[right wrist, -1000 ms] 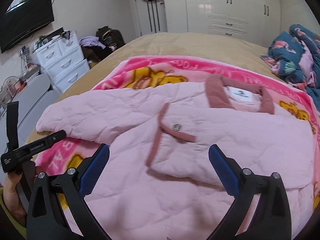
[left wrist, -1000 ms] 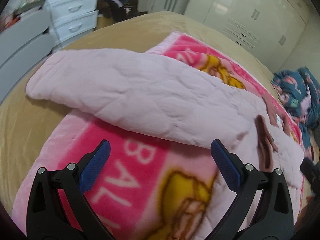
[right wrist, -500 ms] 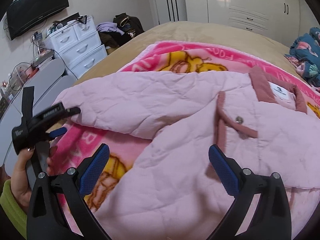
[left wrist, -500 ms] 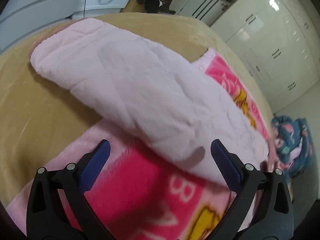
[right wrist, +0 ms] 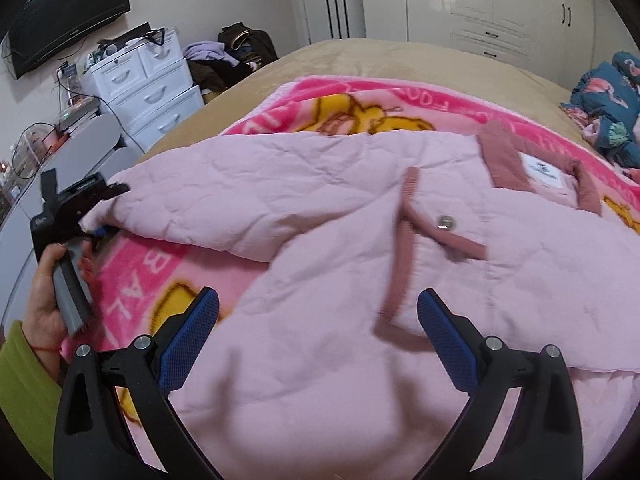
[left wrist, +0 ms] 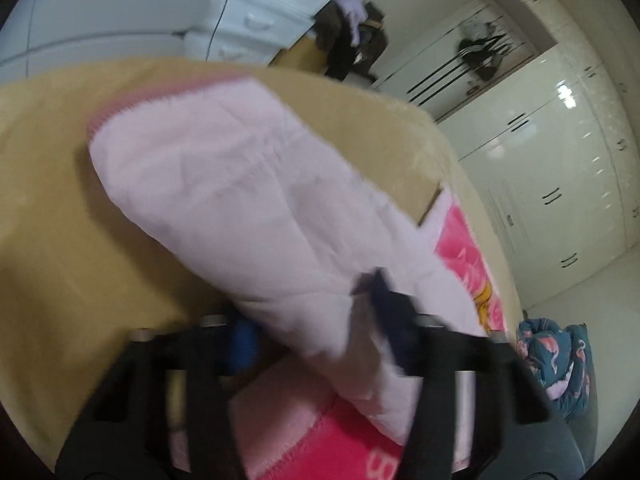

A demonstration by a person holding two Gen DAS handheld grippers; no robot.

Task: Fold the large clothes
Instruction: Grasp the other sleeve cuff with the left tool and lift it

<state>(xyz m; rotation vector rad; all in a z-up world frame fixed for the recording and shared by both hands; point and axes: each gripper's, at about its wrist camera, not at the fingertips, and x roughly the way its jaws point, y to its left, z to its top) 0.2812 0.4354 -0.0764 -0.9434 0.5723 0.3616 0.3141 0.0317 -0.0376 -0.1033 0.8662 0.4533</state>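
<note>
A pale pink quilted jacket lies spread on a pink cartoon blanket, collar at the far right. Its long sleeve stretches left, with a darker pink cuff at its end. My left gripper is closing its jaws on that sleeve; the fabric bunches between the blue pads, though this view is blurred. In the right wrist view the left gripper pinches the sleeve's end, held by a hand. My right gripper stands open just above the jacket's front, nothing between its fingers.
The blanket lies on a tan bed cover. White drawers and a wall television stand at the left. Cream wardrobes line the far wall. A blue patterned bundle sits at the bed's right edge.
My left gripper travelled along the sleeve toward its cuff end, rolled, and went from wide open to closing on the fabric. The right gripper sank slightly toward the jacket.
</note>
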